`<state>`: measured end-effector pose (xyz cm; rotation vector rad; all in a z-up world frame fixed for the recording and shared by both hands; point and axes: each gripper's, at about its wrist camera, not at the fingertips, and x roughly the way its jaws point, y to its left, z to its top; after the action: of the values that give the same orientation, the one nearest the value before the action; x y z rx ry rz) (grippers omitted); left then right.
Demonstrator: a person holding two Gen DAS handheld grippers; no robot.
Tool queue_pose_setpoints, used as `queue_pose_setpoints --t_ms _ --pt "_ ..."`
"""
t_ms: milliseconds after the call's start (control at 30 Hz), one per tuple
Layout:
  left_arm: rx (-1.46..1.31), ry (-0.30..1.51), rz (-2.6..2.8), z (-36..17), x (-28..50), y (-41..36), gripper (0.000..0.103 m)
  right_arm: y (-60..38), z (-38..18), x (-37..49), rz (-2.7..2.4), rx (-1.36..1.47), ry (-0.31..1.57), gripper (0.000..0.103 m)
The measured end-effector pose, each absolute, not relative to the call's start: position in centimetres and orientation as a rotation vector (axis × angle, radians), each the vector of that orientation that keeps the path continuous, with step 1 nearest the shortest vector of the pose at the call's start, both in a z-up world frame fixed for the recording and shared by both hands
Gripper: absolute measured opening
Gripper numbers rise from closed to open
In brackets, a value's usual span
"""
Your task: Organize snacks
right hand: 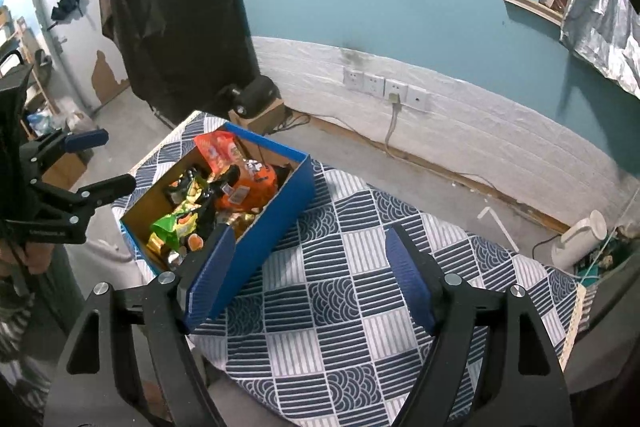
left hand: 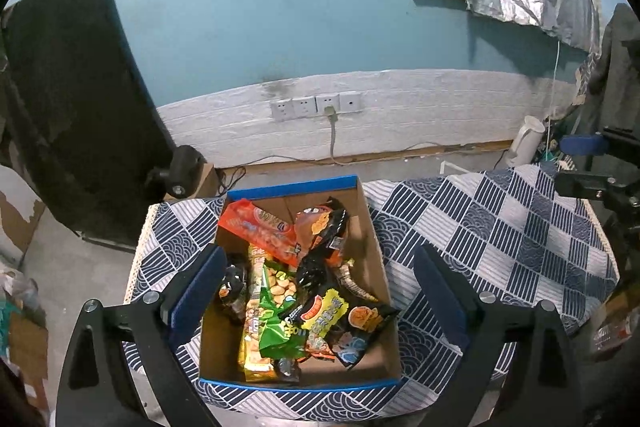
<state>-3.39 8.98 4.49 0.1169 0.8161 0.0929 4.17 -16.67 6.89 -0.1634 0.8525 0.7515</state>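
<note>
Cardboard box (left hand: 376, 247), blue outside and brown inside, is sitting on a table under a blue-and-white patterned cloth (left hand: 500, 227). Snack packets (left hand: 292, 291) are lying heaped inside it: an orange bag toward its far end, a green one and a yellow one nearer.

Left gripper (left hand: 320, 291) is hovering over the box, pointing down into it. Its jaws are standing spread wide, the left finger just outside the box's left wall, the right finger beyond the right wall over the cloth. Nothing is pinched; the packets are lying below and between the fingers, whether touched I cannot tell.

Right gripper (right hand: 312, 275) is hanging over bare cloth to the right of the box. Its jaws are spread and empty. Its left finger is crossing in front of the box's near corner; contact is unclear. The box (right hand: 276, 203) is lying ahead and to its left.

Beyond the table, a white wall strip with sockets (left hand: 316, 105) and one plugged cable is showing ahead of both grippers.
</note>
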Motion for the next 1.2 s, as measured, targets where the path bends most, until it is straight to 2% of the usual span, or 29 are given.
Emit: queue_pose_setpoints --t_ms 1200 --pt "0.155 0.845 0.099 3.95 -3.27 8.53 0.096 -16.24 7.06 3.63 0.761 -0.177 0.854 0.078"
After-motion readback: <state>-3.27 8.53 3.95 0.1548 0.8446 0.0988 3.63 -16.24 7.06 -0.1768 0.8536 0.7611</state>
